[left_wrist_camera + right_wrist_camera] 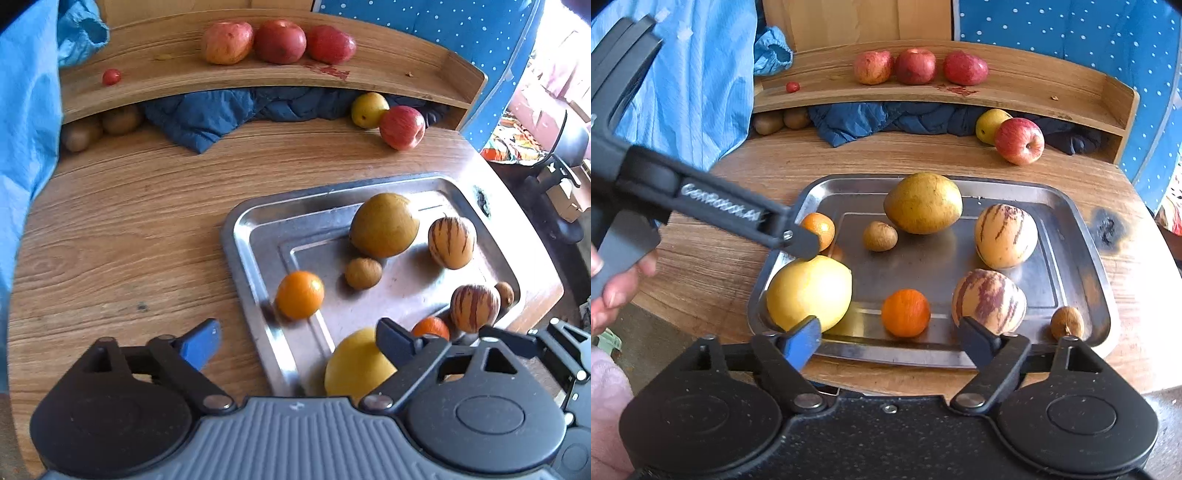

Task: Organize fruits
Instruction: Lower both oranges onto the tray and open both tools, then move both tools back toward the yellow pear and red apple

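Wooden table (738, 177), left claw (299, 338) spread, perhaps touching lemon (809, 291)

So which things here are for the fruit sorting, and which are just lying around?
For the job: metal tray, yellow fruit, oranges, striped melons, apples, left gripper, right gripper.

Just lying about: blue cloth, blue plastic sheet.

On my silver tray (1067, 221) sit a big yellow lemon (809, 291), two oranges (905, 313), two stripy melons (1005, 235), a green-brown mango (923, 203) and small brown fruits (880, 236). Three red apples (915, 66) line the shelf (1034, 92).
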Available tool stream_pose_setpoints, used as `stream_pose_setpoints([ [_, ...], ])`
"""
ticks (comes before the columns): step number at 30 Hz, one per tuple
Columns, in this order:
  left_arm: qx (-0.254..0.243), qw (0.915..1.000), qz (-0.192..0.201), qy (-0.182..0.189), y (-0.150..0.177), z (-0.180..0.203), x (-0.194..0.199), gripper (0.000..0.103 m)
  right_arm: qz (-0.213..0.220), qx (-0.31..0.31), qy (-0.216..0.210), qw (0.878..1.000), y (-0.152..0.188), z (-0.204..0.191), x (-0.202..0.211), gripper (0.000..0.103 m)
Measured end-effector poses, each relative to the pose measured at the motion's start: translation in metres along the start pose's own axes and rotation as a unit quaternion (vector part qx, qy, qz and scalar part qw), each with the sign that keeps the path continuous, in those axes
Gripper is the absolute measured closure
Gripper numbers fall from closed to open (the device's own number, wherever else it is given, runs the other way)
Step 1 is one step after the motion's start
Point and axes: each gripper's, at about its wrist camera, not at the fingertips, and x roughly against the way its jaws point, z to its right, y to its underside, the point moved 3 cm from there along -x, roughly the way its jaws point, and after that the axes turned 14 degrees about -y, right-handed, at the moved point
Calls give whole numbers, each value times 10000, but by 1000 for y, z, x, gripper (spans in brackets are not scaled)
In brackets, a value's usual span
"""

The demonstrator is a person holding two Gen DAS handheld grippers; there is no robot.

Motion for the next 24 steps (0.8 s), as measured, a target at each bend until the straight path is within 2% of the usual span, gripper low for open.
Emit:
stream_pose_setpoints([
  [3,-1,10000,-54,-58,5,-4,5,5,7,-22,-4,10000,2,-1,3,13],
  [5,-26,9999,-93,-82,9,-5,8,4,-38,-55,29,10000,5,0,5,5],
  [8,-180,9995,-168,-176,13,-3,12,3,-76,-220,98,9997,9,6,10,2],
  [13,-719,9970,-139,-266,20,9,22,1,-30,-484,360,9982,16,18,19,1],
  [18,-1037,9941,-129,-278,16,24,27,1,9,-691,688,9952,18,33,29,1],
  [24,-1033,9937,188,-387,0,38,29,1,137,-862,955,9916,15,51,33,1],
])
